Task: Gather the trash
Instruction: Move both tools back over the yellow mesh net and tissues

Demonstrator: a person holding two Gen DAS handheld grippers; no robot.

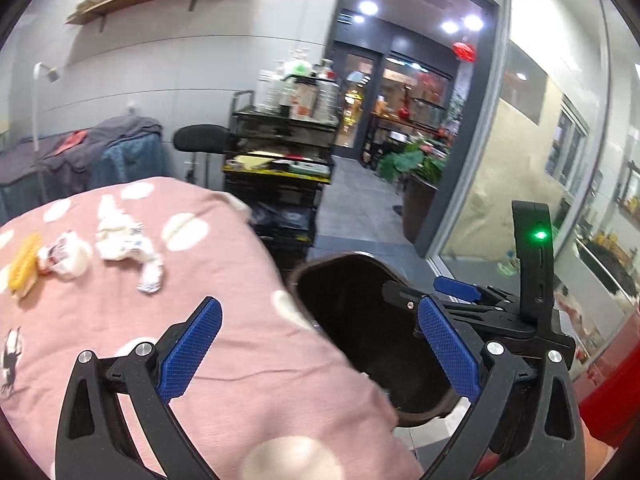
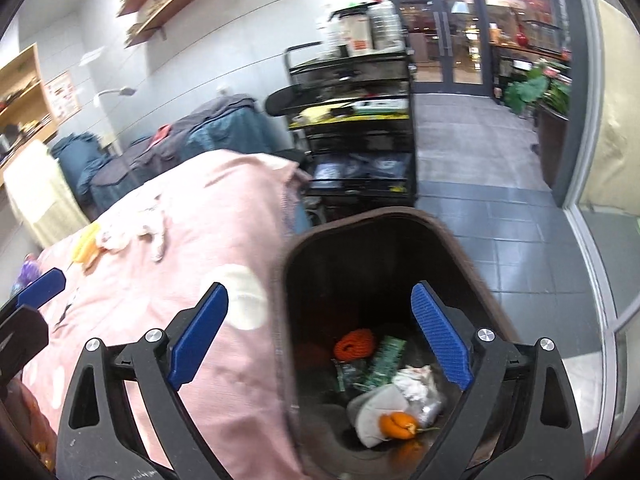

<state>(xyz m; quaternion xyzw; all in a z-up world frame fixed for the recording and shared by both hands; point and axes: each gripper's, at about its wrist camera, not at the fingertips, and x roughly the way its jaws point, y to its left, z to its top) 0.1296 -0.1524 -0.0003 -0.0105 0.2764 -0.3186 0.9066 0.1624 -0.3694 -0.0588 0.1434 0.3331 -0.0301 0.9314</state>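
A brown trash bin stands beside the pink spotted bed cover. Inside it lie orange peel, crumpled paper, a green wrapper and an orange coil. My right gripper is open and empty above the bin's near rim. My left gripper is open and empty over the bed edge and the bin. On the cover lie crumpled white tissues, a white wrapper and a yellow piece. The right gripper shows over the bin.
A black trolley loaded with bottles stands behind the bed. Chairs draped in blue and grey cloth line the wall. A glass partition and a potted plant are at the right. Grey tile floor surrounds the bin.
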